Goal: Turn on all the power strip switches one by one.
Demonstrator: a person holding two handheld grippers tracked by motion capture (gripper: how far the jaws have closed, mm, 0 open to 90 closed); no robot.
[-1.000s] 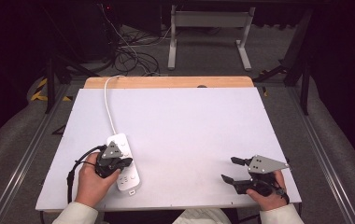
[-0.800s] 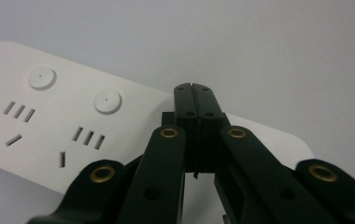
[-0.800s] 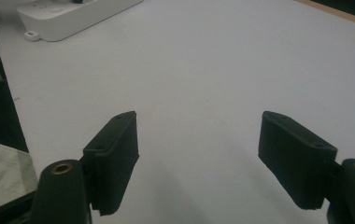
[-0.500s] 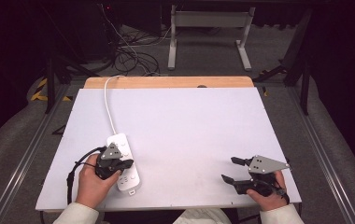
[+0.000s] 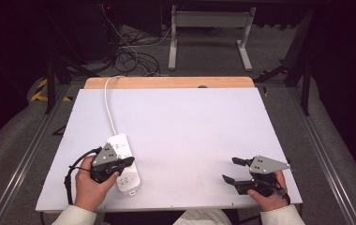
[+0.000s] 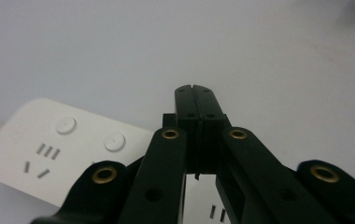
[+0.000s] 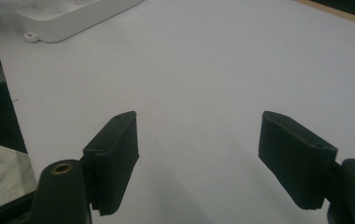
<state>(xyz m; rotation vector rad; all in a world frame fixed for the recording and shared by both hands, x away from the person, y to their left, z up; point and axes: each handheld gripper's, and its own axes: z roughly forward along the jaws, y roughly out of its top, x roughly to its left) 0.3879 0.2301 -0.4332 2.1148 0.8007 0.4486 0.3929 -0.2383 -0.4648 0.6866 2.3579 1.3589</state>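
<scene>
A white power strip (image 5: 125, 165) lies near the table's front left, and its white cable (image 5: 109, 105) runs off toward the far edge. My left gripper (image 5: 129, 161) hovers just over the strip's middle with its jaws pressed together and nothing between them. In the left gripper view the shut tips (image 6: 195, 93) reach past the strip (image 6: 68, 144), whose sockets and round buttons show below. My right gripper (image 5: 228, 169) rests at the front right, open and empty. In the right gripper view its spread jaws (image 7: 199, 126) face bare table, with the power strip (image 7: 73, 16) far off.
The white table top (image 5: 190, 122) has a wooden strip along its far edge (image 5: 166, 83). Beyond it on the dark floor are a grey metal stand (image 5: 209, 28) and loose cables (image 5: 134, 51). Metal rails run along both sides of the table.
The left gripper has shifted very slightly over the power strip. The right gripper has not moved.
</scene>
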